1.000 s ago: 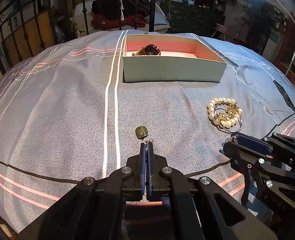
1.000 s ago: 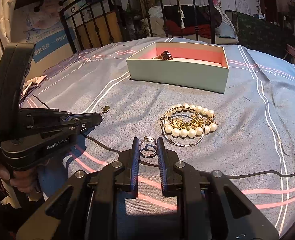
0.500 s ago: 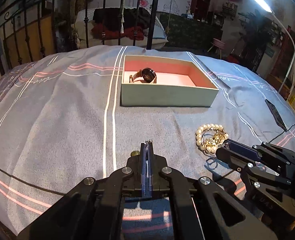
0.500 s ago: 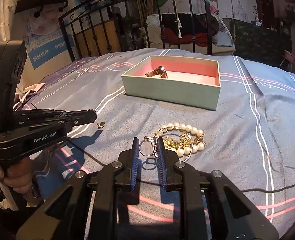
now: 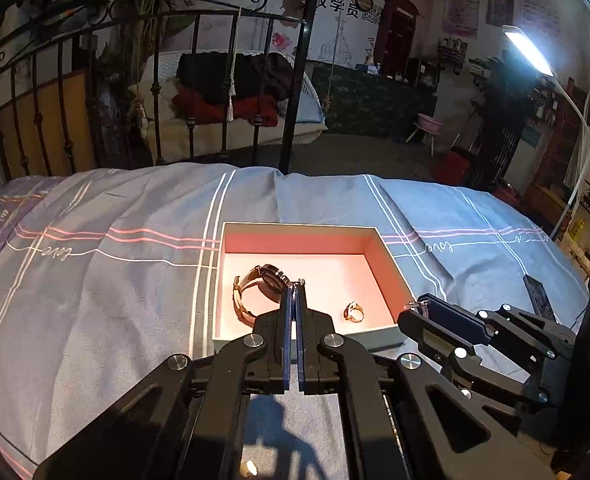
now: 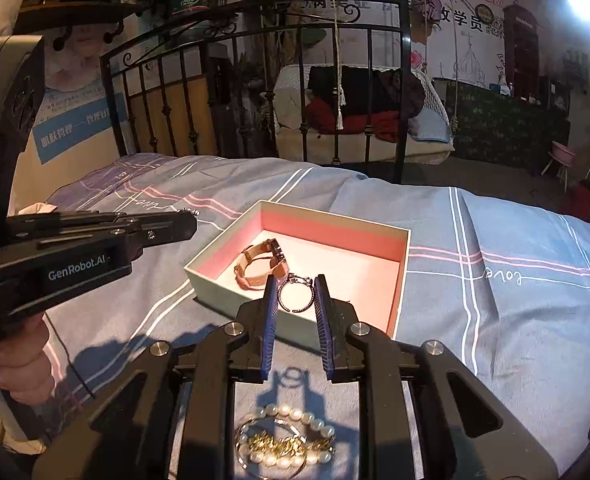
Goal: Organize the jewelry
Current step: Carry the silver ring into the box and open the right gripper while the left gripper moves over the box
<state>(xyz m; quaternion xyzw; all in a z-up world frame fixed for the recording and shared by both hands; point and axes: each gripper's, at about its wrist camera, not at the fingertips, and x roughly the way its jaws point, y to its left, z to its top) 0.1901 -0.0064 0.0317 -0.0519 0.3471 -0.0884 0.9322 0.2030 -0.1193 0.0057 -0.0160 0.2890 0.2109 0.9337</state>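
Both grippers have risen from the bed to the box (image 6: 295, 308) — delivery is near. The right gripper (image 6: 295, 294) clamps a ring (image 6: 293, 294) over its near wall; the left gripper (image 5: 293, 300), pressed together, pinches something tiny. Only the right view shows the pearl bracelet (image 6: 285, 440) behind — only the left, a gold ring (image 5: 353, 312) just ahead-right.

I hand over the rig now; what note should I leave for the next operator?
Left gripper: fingers shut, a tiny glint at the tip, by the pale green, pink-lined box.
Right gripper: shut on a thin silver ring above the box's near wall.
Done: tan-strap watch, gold ring in box.
Left: release silver ring; pearl bracelet with gold chain lies on bedspread.
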